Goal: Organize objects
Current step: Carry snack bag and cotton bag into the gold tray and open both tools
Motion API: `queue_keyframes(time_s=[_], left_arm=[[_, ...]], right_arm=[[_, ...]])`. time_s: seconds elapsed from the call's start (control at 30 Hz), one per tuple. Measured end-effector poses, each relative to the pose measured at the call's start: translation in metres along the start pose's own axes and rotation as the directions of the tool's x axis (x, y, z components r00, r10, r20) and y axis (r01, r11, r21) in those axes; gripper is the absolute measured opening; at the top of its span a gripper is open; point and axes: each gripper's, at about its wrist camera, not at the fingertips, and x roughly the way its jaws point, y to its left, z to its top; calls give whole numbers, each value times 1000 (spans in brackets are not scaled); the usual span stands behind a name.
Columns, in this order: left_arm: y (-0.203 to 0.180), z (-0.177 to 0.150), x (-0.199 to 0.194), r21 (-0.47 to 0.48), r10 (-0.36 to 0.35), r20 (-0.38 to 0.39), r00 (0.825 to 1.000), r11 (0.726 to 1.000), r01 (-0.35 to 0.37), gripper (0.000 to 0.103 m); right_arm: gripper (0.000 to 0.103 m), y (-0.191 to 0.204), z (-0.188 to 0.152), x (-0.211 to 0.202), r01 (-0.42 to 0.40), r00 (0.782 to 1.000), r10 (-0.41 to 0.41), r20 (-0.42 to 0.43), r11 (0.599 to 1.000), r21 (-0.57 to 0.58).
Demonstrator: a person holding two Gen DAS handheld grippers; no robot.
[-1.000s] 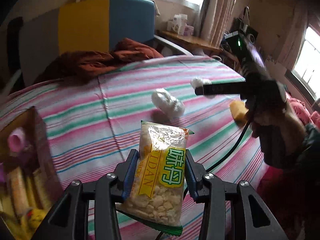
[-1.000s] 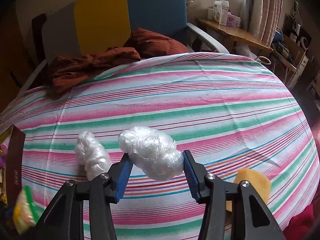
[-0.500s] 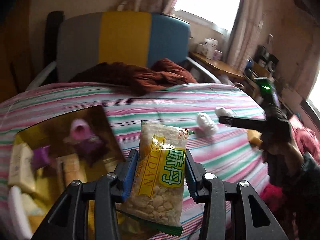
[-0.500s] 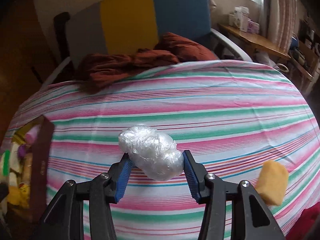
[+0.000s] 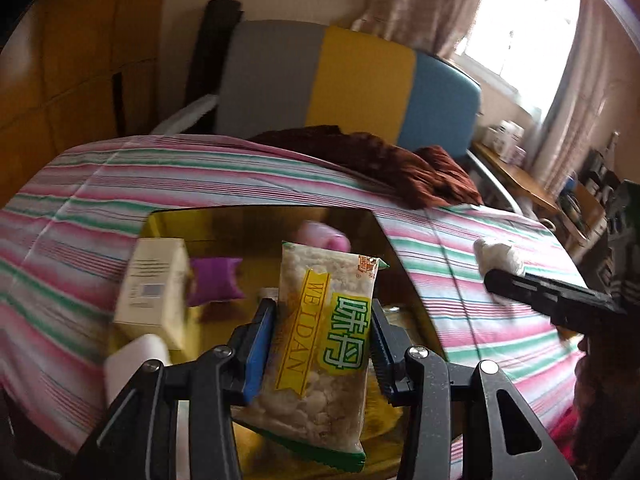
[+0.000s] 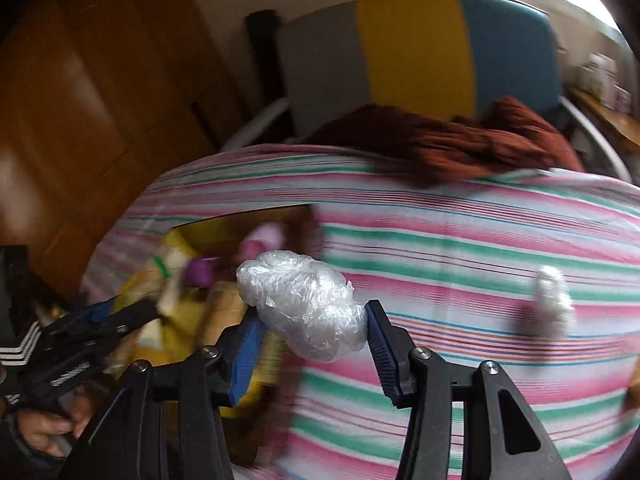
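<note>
Box [image 5: 256, 216] contents blurred at centre frame. Left gripper [image 5: 320, 340] clamps yellow-green snack packet [image 5: 320, 344]; right gripper [image 6: 308, 332] clamps crinkled clear plastic bundle [image 6: 304, 304].

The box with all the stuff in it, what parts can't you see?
- Left wrist view: the snack bag held in the left gripper hides the middle of the box.
- Right wrist view: motion blur smears the box; the plastic ball in the right gripper covers part.

I am keeping both hands level: left gripper [image 5: 322, 344] is clamping the snack packet [image 5: 320, 344], right gripper [image 6: 310, 338] is pinching the plastic wad [image 6: 306, 304].
</note>
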Motion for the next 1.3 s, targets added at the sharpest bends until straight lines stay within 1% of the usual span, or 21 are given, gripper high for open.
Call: queue_keyframes(time_s=[0.13,0.27,0.63,1.03,1.07,1.13,1.17,1.23,1.3], left_arm=[[14,-1,-2,-19,47,10,999,999,-47,45],[23,-3,-5,-23,71,19,997,997,-70,45],[34,-6,-1,-35,89,8,996,995,-88,45],[36,-5,2,-39,94,-2,996,995,-94,45],[36,-5,3,-39,92,-3,996,995,-92,47],[38,-4,4,-52,88,-6,996,995,-89,56],[38,-4,4,-57,93,-8,996,994,-93,62],[39,-4,4,-61,98,0,995,993,-97,65],[41,-3,3,-59,113,5,994,992,-112,70]], right_arm=[[51,33,1,22,-27,999,25,-38,998,-50],[51,49,3,37,-36,998,31,-61,997,-73],[51,58,8,51,-18,997,12,-80,996,-84],[51,56,15,65,-1,995,-4,-96,999,-50],[53,56,17,67,0,995,-4,-98,999,-45],[56,57,20,72,9,995,-13,-100,999,-40],[60,58,22,76,16,995,-20,-100,999,-37],[67,59,25,79,34,995,-36,-93,999,-32],[67,60,25,79,40,995,-43,-85,998,-38]])
